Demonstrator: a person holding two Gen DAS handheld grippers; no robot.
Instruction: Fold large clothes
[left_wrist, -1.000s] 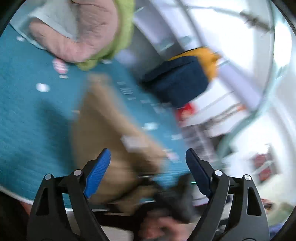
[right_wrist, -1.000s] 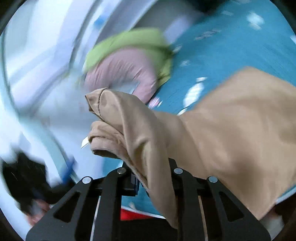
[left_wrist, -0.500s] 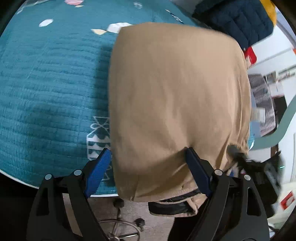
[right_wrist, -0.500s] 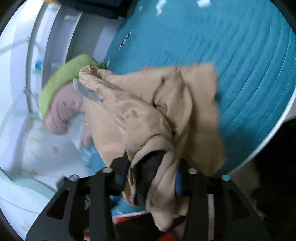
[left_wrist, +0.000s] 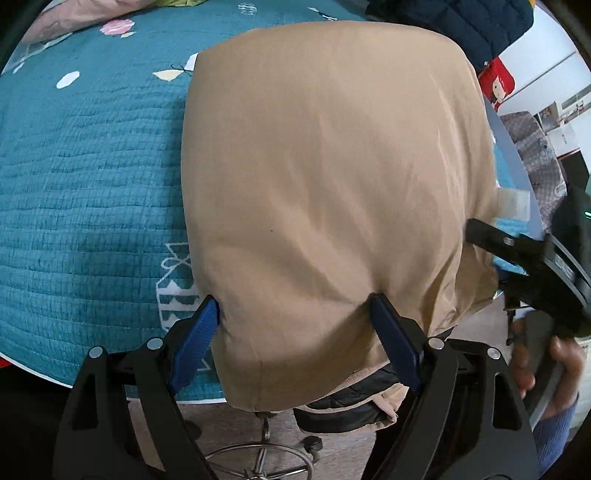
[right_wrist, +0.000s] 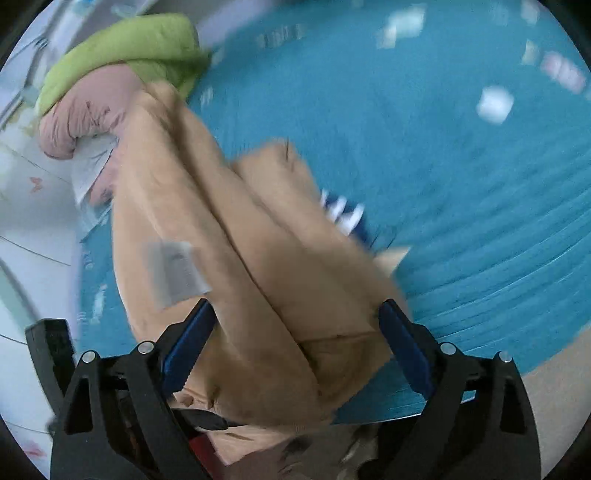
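Left gripper (left_wrist: 293, 321) spread wide, blue pads (left_wrist: 195, 341) on either side of the near hem of a tan garment (left_wrist: 332, 177) without pinching it. Garment lay smooth and flat across a teal quilted bed cover (left_wrist: 85, 177), near edge draping over the side, dark lining (left_wrist: 354, 402) showing beneath. Right gripper (right_wrist: 295, 325) likewise wide apart, straddling bunched tan folds (right_wrist: 236, 258) with a grey label (right_wrist: 173, 273) sewn on; nothing clamped. Right wrist view smeared by motion, so fine detail could not be told. Seen from the left wrist: right gripper's black frame (left_wrist: 524, 258) at the garment's right edge, gripped by a bare hand (left_wrist: 550, 365). Beyond the garment, a pink and green bundle (right_wrist: 110, 74) at the cover's far edge; a navy quilted item (left_wrist: 461, 22) near the far corner. Chair base (left_wrist: 258, 458) on the floor below.
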